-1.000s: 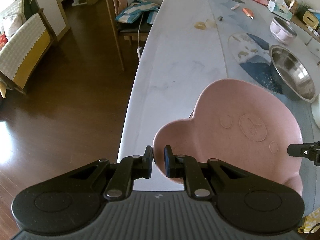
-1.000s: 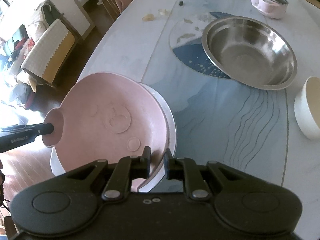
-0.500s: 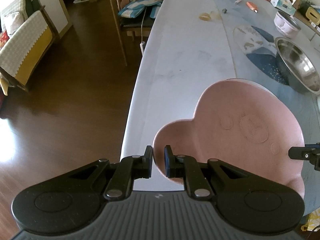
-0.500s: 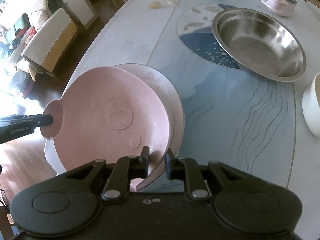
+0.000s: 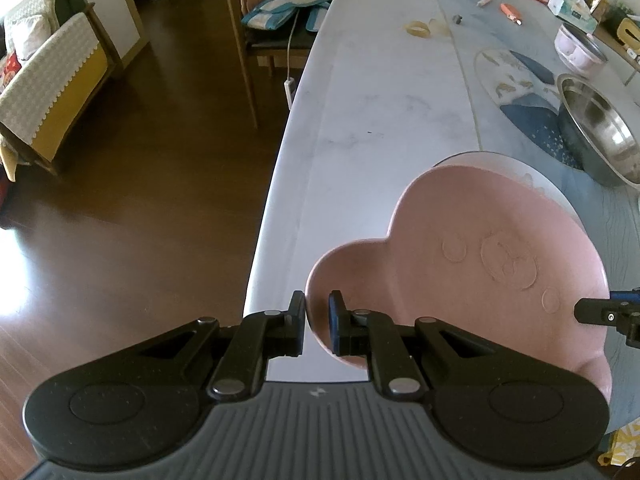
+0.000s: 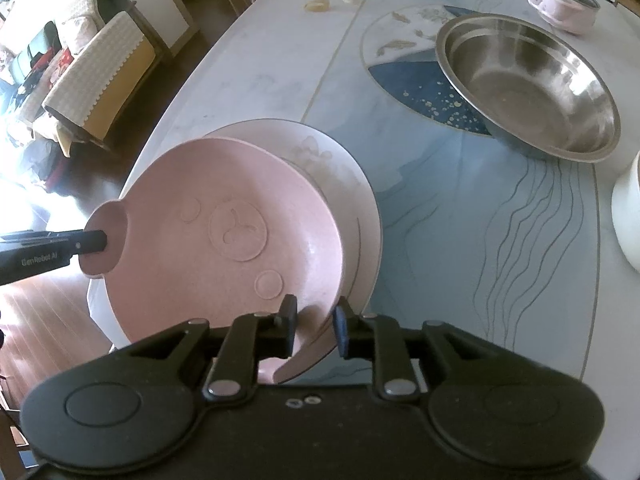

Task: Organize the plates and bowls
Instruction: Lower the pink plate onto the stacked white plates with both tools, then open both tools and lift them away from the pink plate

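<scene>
A pink bear-shaped plate (image 5: 480, 264) (image 6: 224, 240) is held between both grippers, tilted above a round pale pink plate (image 6: 344, 184) that lies on the table near its left edge. My left gripper (image 5: 316, 320) is shut on the plate's ear rim. My right gripper (image 6: 314, 328) is shut on the opposite rim. The pale plate's far edge shows behind the bear plate in the left wrist view (image 5: 500, 160).
A large steel bowl (image 6: 532, 80) stands further back on the table, with a small pink lidded pot (image 6: 560, 0) behind it. A white bowl (image 6: 628, 216) is at the right edge. The table edge (image 5: 276, 200) drops to a wooden floor on the left.
The bear plate, held by both grippers, has lifted and shifted toward the near left, uncovering more of the round pale plate beneath it.
</scene>
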